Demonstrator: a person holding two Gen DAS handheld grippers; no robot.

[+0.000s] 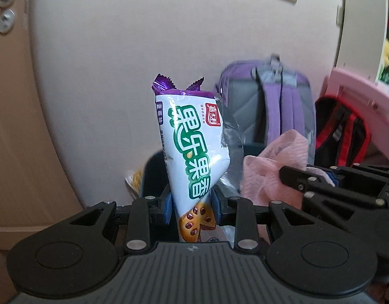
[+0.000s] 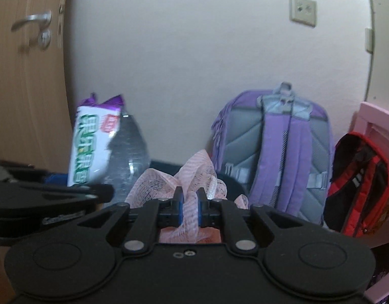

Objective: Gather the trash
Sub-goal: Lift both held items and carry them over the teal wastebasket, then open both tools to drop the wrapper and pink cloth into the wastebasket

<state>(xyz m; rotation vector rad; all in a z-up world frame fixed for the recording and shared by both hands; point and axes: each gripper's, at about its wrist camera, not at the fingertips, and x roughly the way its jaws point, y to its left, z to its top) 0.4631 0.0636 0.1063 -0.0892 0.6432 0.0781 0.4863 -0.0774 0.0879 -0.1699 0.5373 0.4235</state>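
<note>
The left claw (image 1: 192, 202) is clenched on a white, green and purple snack wrapper (image 1: 189, 149), which stands upright at the centre of the left wrist view with its lower end pinched between the blue pads. A crumpled sheet of clear plastic (image 1: 232, 136) clings to the wrapper's right edge. The right claw (image 2: 189, 206) grips a bunch of pink mesh netting (image 2: 184, 177) at the lower centre of its own view; the netting billows up above the fingers.

The two claws sit near each other: the right one reaches in from the right edge of the left wrist view, and the left one from the left edge of the right wrist view.

Just behind both, at mid-frame, is the rim of a dark bin (image 1: 154, 174) (a yellow-patterned packet (image 1: 135, 179) pokes out at its left). Further back a purple and grey backpack (image 2: 275, 157) leans against the pale wall, with a red and black backpack (image 2: 359, 185) beside it to the right and pink furniture (image 2: 377, 124) at the right edge. A wooden door (image 2: 24, 88) with a metal handle fills the upper left.
</note>
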